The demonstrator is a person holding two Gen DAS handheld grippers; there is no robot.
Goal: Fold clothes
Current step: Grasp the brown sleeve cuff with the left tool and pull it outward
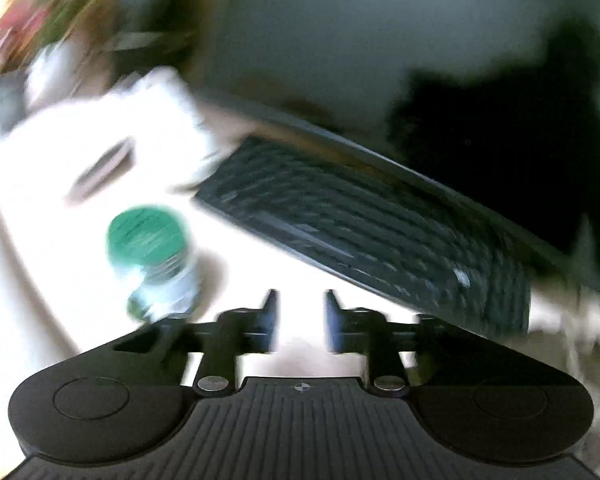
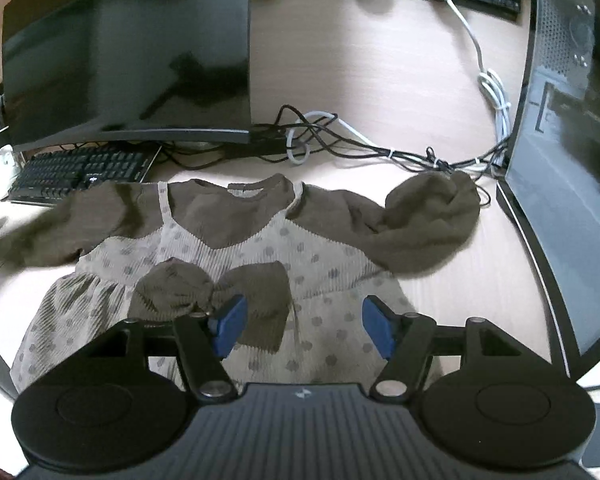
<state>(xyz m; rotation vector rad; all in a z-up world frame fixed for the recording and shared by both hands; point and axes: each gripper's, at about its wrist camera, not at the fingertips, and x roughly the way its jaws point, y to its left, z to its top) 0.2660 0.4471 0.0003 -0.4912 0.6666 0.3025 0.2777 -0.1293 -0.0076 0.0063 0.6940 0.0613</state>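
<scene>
A small dress (image 2: 260, 240) lies flat, front up, on the wooden desk (image 2: 380, 60). It has a brown top, a beige dotted skirt and a brown bow (image 2: 180, 288) at the waist. Its left sleeve (image 2: 60, 228) lies stretched out, and the right sleeve (image 2: 428, 216) is bunched in a heap. My right gripper (image 2: 305, 304) hovers open over the skirt, its blue pads (image 2: 230, 320) wide apart with nothing clamped between them. The left wrist view is heavily blurred. There my left gripper (image 1: 302, 300) stands open over bright desk, with nothing between its fingers.
A black keyboard (image 1: 360, 232) and a green-capped bottle (image 1: 152, 248) lie near the left gripper. Behind the dress stand a dark monitor (image 2: 132, 52), tangled cables (image 2: 340, 140) and the same keyboard (image 2: 80, 172). A computer case (image 2: 572, 120) stands on the right.
</scene>
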